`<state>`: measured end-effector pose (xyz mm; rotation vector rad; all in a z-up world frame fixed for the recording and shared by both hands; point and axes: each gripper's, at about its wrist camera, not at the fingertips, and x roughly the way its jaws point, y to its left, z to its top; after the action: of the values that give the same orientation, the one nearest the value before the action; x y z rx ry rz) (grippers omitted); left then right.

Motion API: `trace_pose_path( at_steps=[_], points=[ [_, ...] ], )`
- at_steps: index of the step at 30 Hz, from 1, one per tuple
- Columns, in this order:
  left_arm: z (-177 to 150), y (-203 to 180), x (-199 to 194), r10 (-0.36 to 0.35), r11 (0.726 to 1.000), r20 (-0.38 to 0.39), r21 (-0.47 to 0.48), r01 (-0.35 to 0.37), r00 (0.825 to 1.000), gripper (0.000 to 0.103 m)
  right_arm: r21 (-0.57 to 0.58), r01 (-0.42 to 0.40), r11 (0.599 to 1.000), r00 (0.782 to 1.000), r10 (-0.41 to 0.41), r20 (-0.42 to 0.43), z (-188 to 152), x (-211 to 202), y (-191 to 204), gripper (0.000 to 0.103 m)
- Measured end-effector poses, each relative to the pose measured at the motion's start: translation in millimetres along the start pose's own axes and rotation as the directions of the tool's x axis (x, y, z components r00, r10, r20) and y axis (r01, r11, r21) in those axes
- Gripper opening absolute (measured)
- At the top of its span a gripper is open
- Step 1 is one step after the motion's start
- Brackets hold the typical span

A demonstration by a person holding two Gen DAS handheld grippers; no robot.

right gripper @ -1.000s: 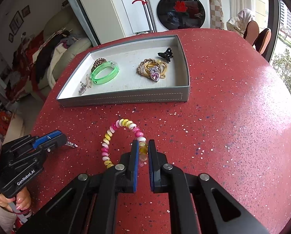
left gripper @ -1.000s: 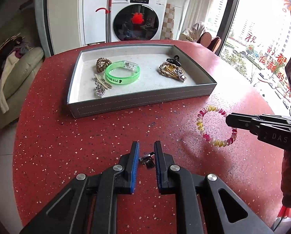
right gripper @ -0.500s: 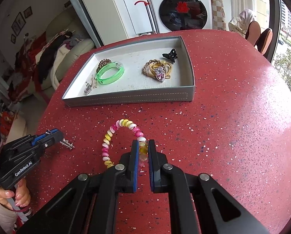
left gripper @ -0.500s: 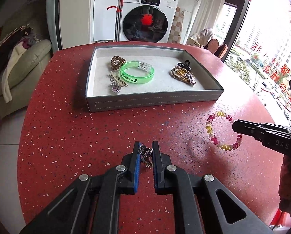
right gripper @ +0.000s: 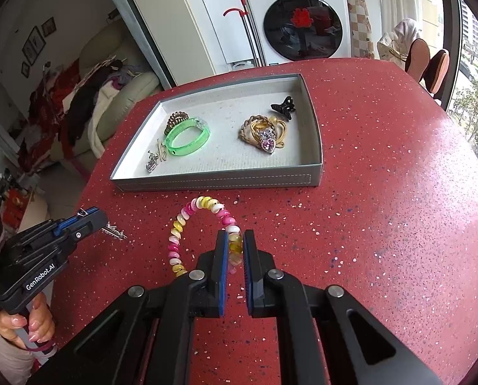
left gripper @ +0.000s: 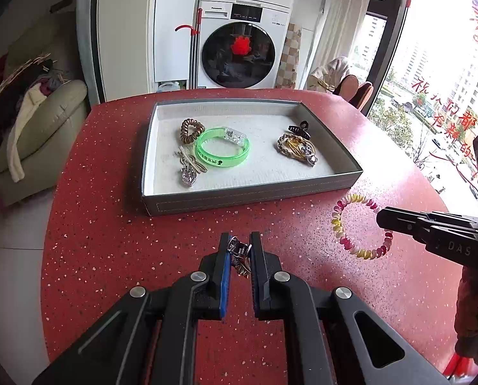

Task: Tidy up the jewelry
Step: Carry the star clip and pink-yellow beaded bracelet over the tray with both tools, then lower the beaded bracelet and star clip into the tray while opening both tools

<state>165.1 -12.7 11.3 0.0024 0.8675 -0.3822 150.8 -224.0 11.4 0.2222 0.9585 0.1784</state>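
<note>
My left gripper (left gripper: pixel 239 243) is shut on a small silver hair clip (left gripper: pixel 238 252), held just above the red table; the same clip (right gripper: pixel 113 233) sticks out of its tips in the right wrist view. My right gripper (right gripper: pixel 235 243) is shut on a pink, yellow and white coil bracelet (right gripper: pixel 187 224), which still rests on the table right of the left gripper and shows as a ring (left gripper: pixel 351 243) in the left wrist view. Beyond both stands a grey tray (left gripper: pixel 248 197) holding a green bangle (left gripper: pixel 223 150), a brown coil tie (left gripper: pixel 191 129), a silver pendant (left gripper: pixel 187 175), gold chains (left gripper: pixel 295 147) and a black claw clip (left gripper: pixel 300 127).
The round red speckled table (right gripper: pixel 383 208) drops off at left and right. A washing machine (left gripper: pixel 239 45) stands behind it, a sofa with clothes (left gripper: pixel 33 122) at left, chairs (right gripper: pixel 426 61) and a window at right. A hand (right gripper: pixel 37 324) grips the left tool's handle.
The left gripper closed on the silver clip and lifted it off the table, its view tilting up. The right gripper has stayed shut on the coil bracelet.
</note>
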Motion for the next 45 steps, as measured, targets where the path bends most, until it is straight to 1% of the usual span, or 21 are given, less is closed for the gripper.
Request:
trace_pose_path(
  at_steps=[11, 20, 24, 30, 38, 45],
  points=[
    [21.2, 1.7, 4.4, 0.010, 1.000, 0.029, 0.007, -0.011, 1.000, 0.029, -0.017, 0.002, 1.000, 1.000, -0.002, 0.014, 27.2, 4.1, 4.4, 0.010],
    [49.3, 8.8, 12.3, 0.029, 1.000, 0.059, 0.010, -0.029, 0.998, 0.029, 0.005, -0.006, 1.000, 1.000, 0.006, 0.030, 60.1, 17.0, 2.5, 0.010],
    [63.6, 10.8, 17.9, 0.035, 0.999, 0.071, 0.008, -0.035, 0.997, 0.029, 0.009, 0.002, 1.000, 0.999, -0.003, 0.032, 72.1, 25.4, 2.3, 0.010],
    [81.9, 11.2, 35.9, 0.050, 0.999, 0.071, 0.003, -0.050, 0.996, 0.029, 0.021, 0.030, 0.999, 0.999, -0.031, 0.034, 86.6, 40.3, -3.1, 0.010],
    [102.8, 13.1, 63.1, 0.071, 0.997, 0.058, -0.014, -0.070, 0.996, 0.029, 0.081, 0.075, 0.994, 0.997, -0.078, 0.028, 102.7, 64.1, -22.1, 0.010],
    [114.0, 6.9, 88.3, 0.115, 0.993, 0.048, 0.000, -0.115, 0.992, 0.029, 0.086, 0.093, 0.992, 0.995, -0.095, 0.028, 111.1, 81.5, -26.5, 0.010]
  ],
)
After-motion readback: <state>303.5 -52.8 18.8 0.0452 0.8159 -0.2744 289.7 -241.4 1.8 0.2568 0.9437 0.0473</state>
